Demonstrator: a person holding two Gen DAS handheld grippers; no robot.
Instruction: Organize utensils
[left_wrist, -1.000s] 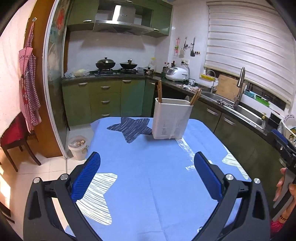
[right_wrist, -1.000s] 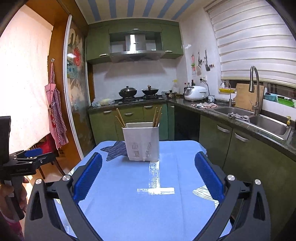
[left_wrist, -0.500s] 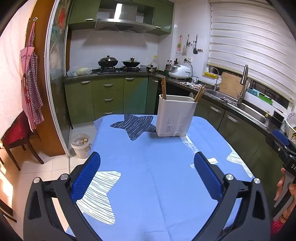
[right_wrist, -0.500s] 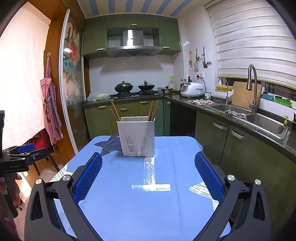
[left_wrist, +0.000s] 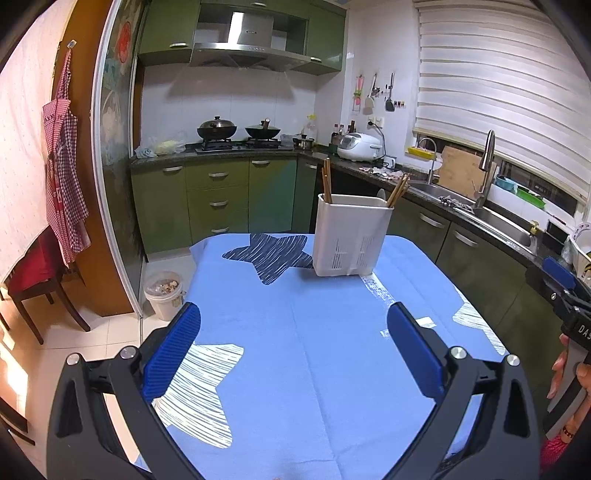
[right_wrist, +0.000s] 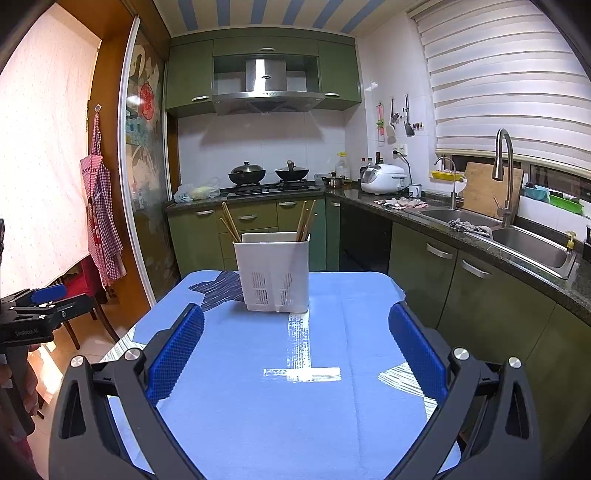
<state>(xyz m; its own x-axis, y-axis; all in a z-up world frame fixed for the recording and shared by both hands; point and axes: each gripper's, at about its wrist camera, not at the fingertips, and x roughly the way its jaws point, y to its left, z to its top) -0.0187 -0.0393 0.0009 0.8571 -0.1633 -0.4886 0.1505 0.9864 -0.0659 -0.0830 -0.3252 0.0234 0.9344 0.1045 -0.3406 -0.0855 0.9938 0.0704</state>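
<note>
Two grippers: left gripper and right gripper, each with blue pads spread wide, nothing between them, held above the near part of the table.
Table: covered in a blue cloth with star prints.
Holder: white, upright at the far end of the table, partly on the dark star.
Chopsticks: wooden, standing in the holder, one bunch at its left end, another at its right.
Behind: green cabinets, stove with two woks, sink on the right.
</note>
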